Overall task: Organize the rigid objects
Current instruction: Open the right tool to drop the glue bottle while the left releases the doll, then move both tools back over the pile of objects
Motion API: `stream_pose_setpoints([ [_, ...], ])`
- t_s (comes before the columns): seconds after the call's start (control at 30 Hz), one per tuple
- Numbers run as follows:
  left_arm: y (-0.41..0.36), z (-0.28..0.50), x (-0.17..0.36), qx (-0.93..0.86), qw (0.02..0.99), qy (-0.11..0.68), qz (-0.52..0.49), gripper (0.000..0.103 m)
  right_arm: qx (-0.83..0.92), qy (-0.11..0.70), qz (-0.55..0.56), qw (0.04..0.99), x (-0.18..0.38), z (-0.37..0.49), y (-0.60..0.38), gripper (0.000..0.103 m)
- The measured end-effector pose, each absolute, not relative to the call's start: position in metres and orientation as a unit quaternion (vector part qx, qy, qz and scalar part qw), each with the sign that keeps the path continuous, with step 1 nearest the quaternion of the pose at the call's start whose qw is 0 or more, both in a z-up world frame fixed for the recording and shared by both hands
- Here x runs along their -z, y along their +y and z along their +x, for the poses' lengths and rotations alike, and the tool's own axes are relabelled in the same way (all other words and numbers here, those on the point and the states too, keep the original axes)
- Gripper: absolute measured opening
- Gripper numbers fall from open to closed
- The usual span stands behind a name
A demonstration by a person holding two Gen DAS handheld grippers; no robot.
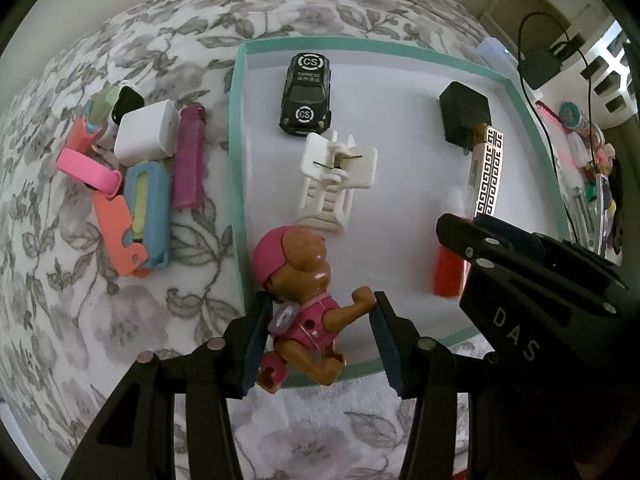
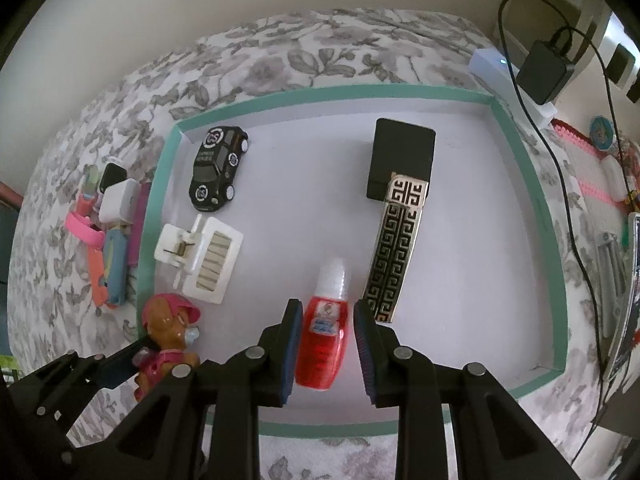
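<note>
Black fingers of the left gripper (image 1: 320, 336) are seen nearest in the left wrist view, spread wide around a toy pup (image 1: 304, 300) in a pink cap. One pad seems to touch the pup's back, while the other pad is just beside its arm, so the toy is not squeezed. The pup is placed over the near left edge of the green-rimmed tray (image 1: 236, 128). Already laid inside the tray are a black toy car (image 1: 306, 92), a white clip (image 1: 340, 172), a black block (image 1: 464, 116) and a patterned bar (image 1: 488, 172). Left outside on the flowered blanket (image 1: 100, 320) is a small pile: a white box (image 1: 146, 136), a purple lighter (image 1: 189, 156), a pink band (image 1: 86, 170), an orange cutter (image 1: 118, 236) and a blue case (image 1: 148, 212). These are judged to be waiting for their turn.

Dark fingers of the right gripper (image 2: 326, 348) are seen nearest in the right wrist view, held apart on both sides of a red bottle (image 2: 322, 348). Small gaps are seen between the pads and the bottle, so the bottle is thought to be let go, or not yet grabbed. The bottle is laid flat on the tray floor, just beside the patterned bar. About half of the work is judged to be done.
</note>
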State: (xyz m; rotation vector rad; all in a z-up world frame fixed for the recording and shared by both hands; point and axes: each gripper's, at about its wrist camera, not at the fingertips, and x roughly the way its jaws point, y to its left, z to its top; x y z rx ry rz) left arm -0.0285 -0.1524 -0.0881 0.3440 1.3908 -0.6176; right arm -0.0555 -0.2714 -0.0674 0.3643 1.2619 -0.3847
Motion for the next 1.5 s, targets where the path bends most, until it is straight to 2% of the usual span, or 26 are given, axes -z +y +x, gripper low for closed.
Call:
stream_pose_setpoints([
  [0.1,-0.15,-0.026,0.083,0.28,0.715,0.623,0.149,0.053,0.182,0.574,0.163,0.781,0.062,-0.055,-0.272,0.033],
  [0.17,-0.148,-0.025,0.079,0.28,0.72,0.619,0.145,0.058,0.185,0.57,0.164,0.784,0.06,-0.055,-0.272,0.04],
  [0.3,-0.145,-0.022,0.068,0.283,0.725,0.614,0.135,0.062,0.192,0.559,0.167,0.789,0.055,-0.056,-0.275,0.04],
  [0.8,-0.106,0.001,0.05,0.229,0.763,0.6,0.079,0.063,0.203,0.542,0.176,0.796,0.05,-0.058,-0.278,0.041],
  [0.83,-0.103,0.004,0.051,0.22,0.766,0.599,0.076,0.063,0.202,0.543,0.172,0.796,0.051,-0.057,-0.276,0.047],
  [0.87,-0.1,0.006,0.051,0.211,0.769,0.599,0.073,0.063,0.203,0.544,0.168,0.797,0.051,-0.057,-0.275,0.059],
  [0.93,-0.092,0.01,0.051,0.194,0.775,0.597,0.067,0.063,0.207,0.543,0.159,0.798,0.051,-0.056,-0.273,0.067],
  [1.0,-0.084,0.016,0.053,0.18,0.779,0.598,0.057,0.064,0.207,0.543,0.153,0.799,0.051,-0.056,-0.272,0.067],
  [1.1,-0.073,0.023,0.055,0.155,0.785,0.597,0.049,0.081,0.208,0.543,0.145,0.8,0.052,-0.055,-0.271,0.078],
  [1.3,-0.055,0.033,0.056,0.121,0.796,0.592,0.038,0.086,0.208,0.531,0.149,0.808,0.049,-0.057,-0.272,0.09],
  [1.37,-0.052,0.036,0.055,0.112,0.8,0.588,0.037,0.086,0.207,0.526,0.152,0.811,0.047,-0.057,-0.271,0.101],
  [1.5,-0.046,0.045,0.05,0.097,0.812,0.575,0.034,0.086,0.203,0.51,0.153,0.822,0.04,-0.054,-0.267,0.103],
])
